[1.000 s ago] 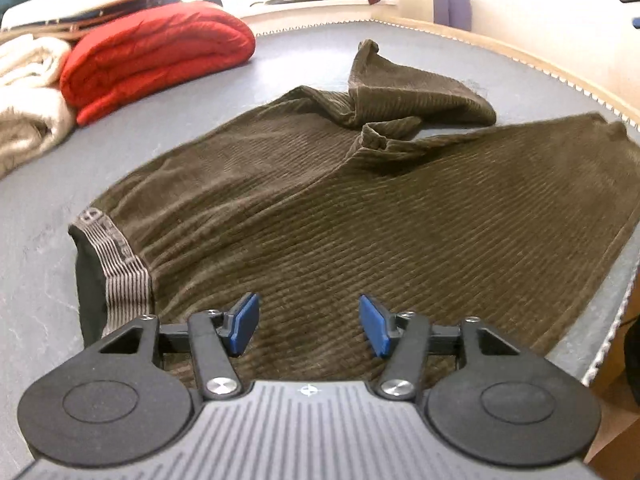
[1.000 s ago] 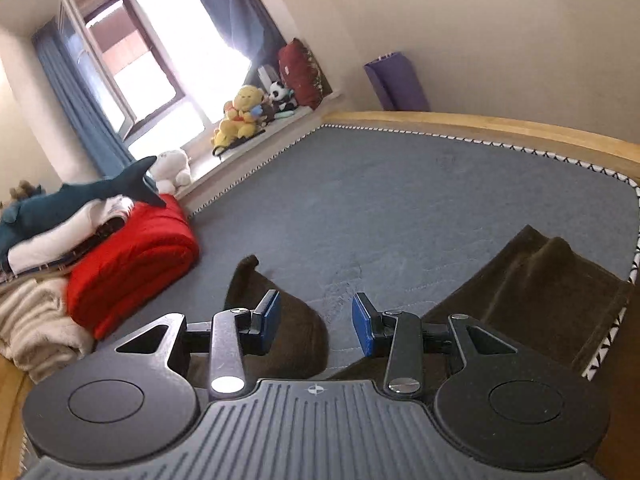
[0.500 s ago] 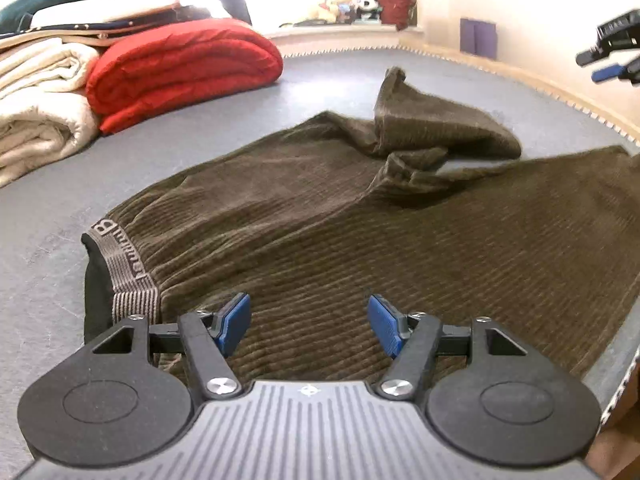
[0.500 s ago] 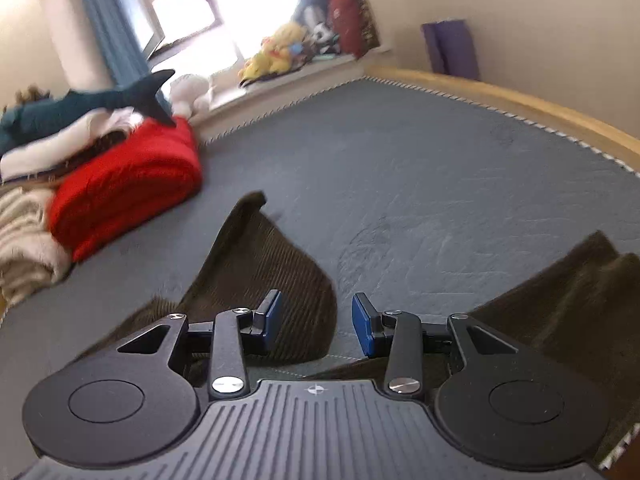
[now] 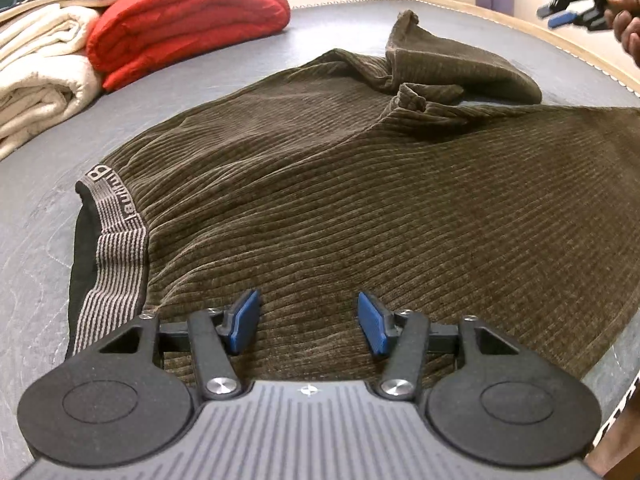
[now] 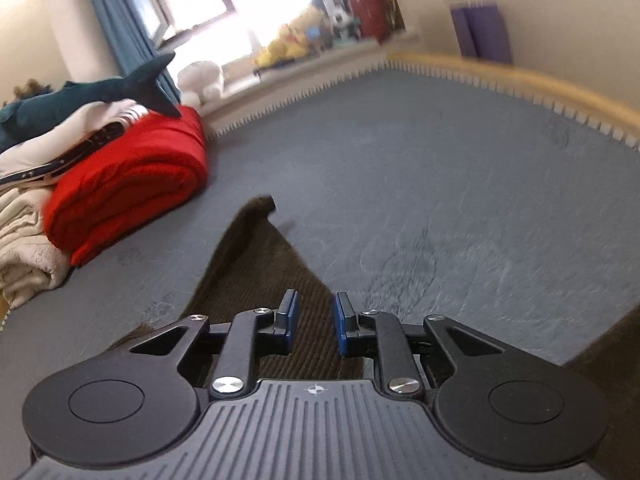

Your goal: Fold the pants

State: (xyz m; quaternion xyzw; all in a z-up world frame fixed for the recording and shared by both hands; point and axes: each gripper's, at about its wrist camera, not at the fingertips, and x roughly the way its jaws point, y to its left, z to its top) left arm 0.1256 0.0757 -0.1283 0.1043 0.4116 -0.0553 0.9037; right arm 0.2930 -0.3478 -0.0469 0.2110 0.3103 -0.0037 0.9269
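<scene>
**Pants spread on the mat, both grippers over the cloth**

The brown corduroy pants (image 5: 360,184) lie spread across the grey mat (image 5: 44,184) in front of you. The striped waistband (image 5: 116,256) sits at the left edge in your left wrist view, with lettering on it and its dark inner side turned out. One leg runs off to the right, flat. The other leg (image 5: 452,64) is crumpled and folded over itself at the far end, one corner standing up in a point.

Your left gripper (image 5: 306,322) hangs low over the seat of the pants, just right of the waistband. Its jaws have just been closing a little, yet they stand well apart — nothing is between the blue pads (image 5: 244,322), and the corduroy shows clear in the gap below them.

Your right gripper (image 6: 313,326) is above the crumpled leg (image 6: 256,264), pointing down along it toward the peaked corner. Its jaws have just been closing and now leave only a narrow gap; no cloth is pinched between them. In the left wrist view you can see that gripper (image 5: 568,16) at the top right, held in your hand (image 5: 626,20), up off the mat.

Beyond the pants, a red rolled blanket (image 5: 188,20) lies beside a stack of cream blankets (image 5: 44,76) at the mat's far left. A dark plush shark (image 6: 92,94) rests on top of that pile, and more soft toys (image 6: 284,46) line the windowsill — this view is blurred.
</scene>
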